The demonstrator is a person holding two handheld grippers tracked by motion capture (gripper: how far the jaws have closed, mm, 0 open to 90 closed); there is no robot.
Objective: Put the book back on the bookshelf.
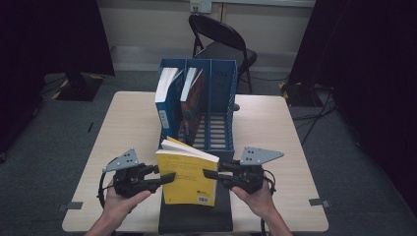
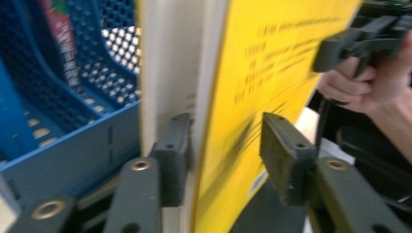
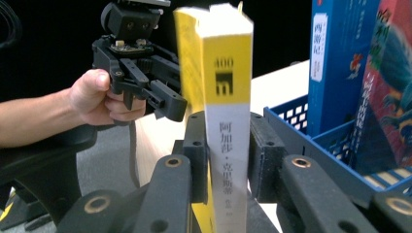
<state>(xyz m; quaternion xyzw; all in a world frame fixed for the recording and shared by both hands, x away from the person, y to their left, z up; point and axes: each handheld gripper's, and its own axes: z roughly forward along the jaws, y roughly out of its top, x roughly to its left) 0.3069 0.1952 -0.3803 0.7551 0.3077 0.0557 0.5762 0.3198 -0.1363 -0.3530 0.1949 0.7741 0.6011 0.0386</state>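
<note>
Three books: a yellow book (image 1: 189, 177) near the front, and a blue book (image 1: 166, 103) and a red book (image 1: 194, 105) standing in the rack (image 1: 221, 118). One blue rack with three slots. Two tongs: left tongs (image 1: 169, 178) and right tongs (image 1: 209, 174). One chair (image 1: 221, 46) at the far side. One surface (image 1: 275, 132).

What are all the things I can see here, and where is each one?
Yellow book: one, yellow cover, white spine, upright at the table's near edge.
File rack: one, blue, mid-table.
Books in rack: two, one blue, one red, left compartments.
Table: one, pale wood.
Black stand: one, under the yellow book.
Folding chair: one, black, behind table.
Right gripper: black, clamped on the book's spine.
Left gripper: black, jaws astride the book's page edge, one pad apart.
</note>
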